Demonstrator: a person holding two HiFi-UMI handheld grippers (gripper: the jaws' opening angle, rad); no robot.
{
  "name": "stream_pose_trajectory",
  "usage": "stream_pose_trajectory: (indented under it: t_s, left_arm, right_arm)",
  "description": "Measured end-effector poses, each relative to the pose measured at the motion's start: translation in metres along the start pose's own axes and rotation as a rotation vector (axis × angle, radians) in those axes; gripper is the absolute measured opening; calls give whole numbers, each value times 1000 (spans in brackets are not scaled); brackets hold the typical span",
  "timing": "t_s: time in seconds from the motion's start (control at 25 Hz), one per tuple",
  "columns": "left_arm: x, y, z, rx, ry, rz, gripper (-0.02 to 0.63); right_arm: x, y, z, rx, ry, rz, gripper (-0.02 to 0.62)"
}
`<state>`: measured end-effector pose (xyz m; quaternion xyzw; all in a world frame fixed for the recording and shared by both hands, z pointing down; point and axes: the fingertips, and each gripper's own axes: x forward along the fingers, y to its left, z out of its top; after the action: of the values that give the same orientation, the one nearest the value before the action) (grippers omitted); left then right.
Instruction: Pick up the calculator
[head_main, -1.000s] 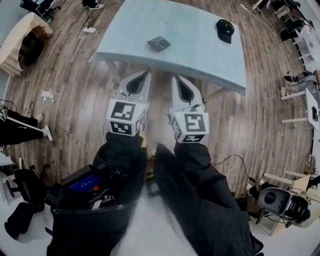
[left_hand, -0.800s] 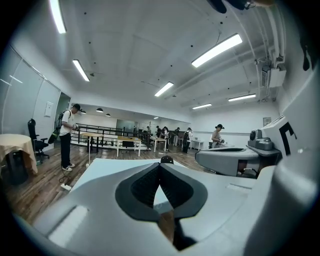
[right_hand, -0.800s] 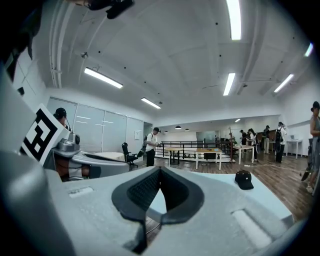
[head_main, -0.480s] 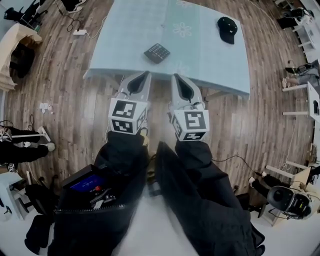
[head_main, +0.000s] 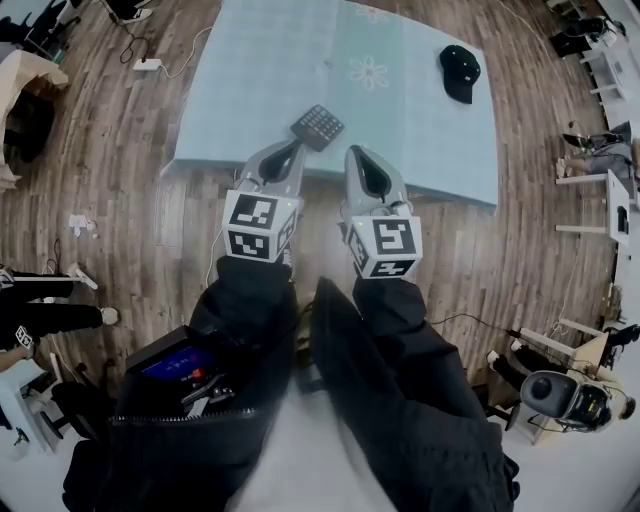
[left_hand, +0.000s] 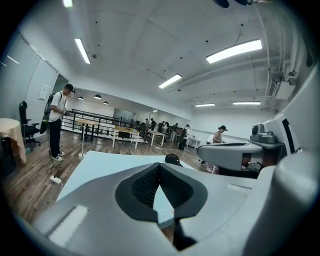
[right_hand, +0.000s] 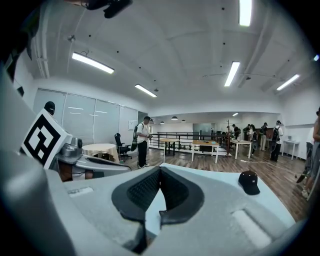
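Observation:
A dark calculator lies near the front edge of a pale blue table in the head view. My left gripper is shut and empty, its tip just short of the calculator at the table's front edge. To its right my right gripper is also shut with nothing in it, its tip over the same edge. In the left gripper view the left gripper has its jaws met; the calculator is hidden behind them. In the right gripper view the right gripper likewise has its tips together.
A black cap lies at the table's far right, also the cap in the right gripper view. Wooden floor surrounds the table. A white power strip lies on the floor left of it. People stand at desks beyond.
Both grippers have moved forward toward the table, side by side, and their tips now reach its front edge. The calculator sits closer to the left gripper's tip.

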<state>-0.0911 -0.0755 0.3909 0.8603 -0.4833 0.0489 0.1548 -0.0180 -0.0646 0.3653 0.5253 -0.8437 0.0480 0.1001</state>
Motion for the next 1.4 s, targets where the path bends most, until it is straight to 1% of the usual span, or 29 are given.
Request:
stream_pose_trajectory:
  t_s: [0.28, 0.4, 0.52, 0.72, 0.92, 1.08, 1.2, 1.4]
  left_arm:
    - [35, 28, -16, -38, 63, -4, -3]
    - [41, 34, -30, -49, 98, 6, -3]
    - [52, 36, -50, -63, 151, 21, -3]
    - [86, 39, -81, -82, 233, 60, -3]
    - [92, 50, -109, -132, 310, 92, -3]
    - [112, 52, -129, -159, 370, 110, -3]
    - [126, 56, -145, -178, 408, 120, -3]
    - [136, 68, -170, -213, 467, 133, -3]
  right_arm:
    - [39, -16, -13, 9, 66, -11, 2]
    - [45, -18, -22, 12, 89, -7, 0]
    - [51, -26, -41, 30, 128, 5, 1]
    - [75, -48, -81, 75, 197, 64, 1]
    - [92, -37, -114, 89, 296, 141, 2]
    - [107, -50, -139, 100, 366, 176, 2]
    - [121, -57, -154, 107, 405, 194, 2]
    - [138, -54, -167, 124, 441, 232, 2]
